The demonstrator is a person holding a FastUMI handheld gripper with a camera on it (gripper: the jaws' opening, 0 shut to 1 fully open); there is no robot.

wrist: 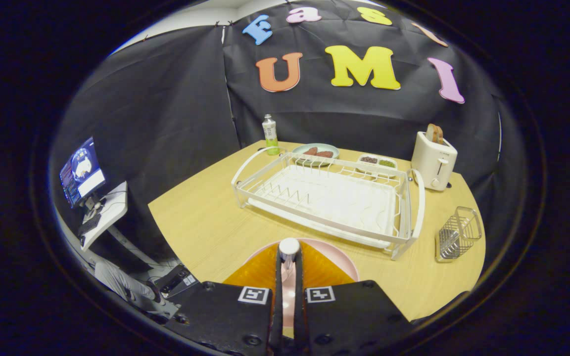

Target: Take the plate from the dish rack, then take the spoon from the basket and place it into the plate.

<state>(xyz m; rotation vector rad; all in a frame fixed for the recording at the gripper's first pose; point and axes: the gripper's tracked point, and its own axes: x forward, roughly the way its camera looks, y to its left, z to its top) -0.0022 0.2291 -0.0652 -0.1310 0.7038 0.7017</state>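
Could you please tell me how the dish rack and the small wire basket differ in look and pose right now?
The dish rack is white, wide and low, and stands upright on its feet; the wire basket is bare metal, far smaller, and seems to lie tipped on its side. The rack sits just beyond the gripper, whose jaws are closed on a spoon above the pink plate; the basket sits off beside the rack's end. Both are wire-built and look empty.

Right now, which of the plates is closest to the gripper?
The pink plate, lying on the table under the gripper, whose fingers pinch the spoon. The green plate sits beyond the dish rack.
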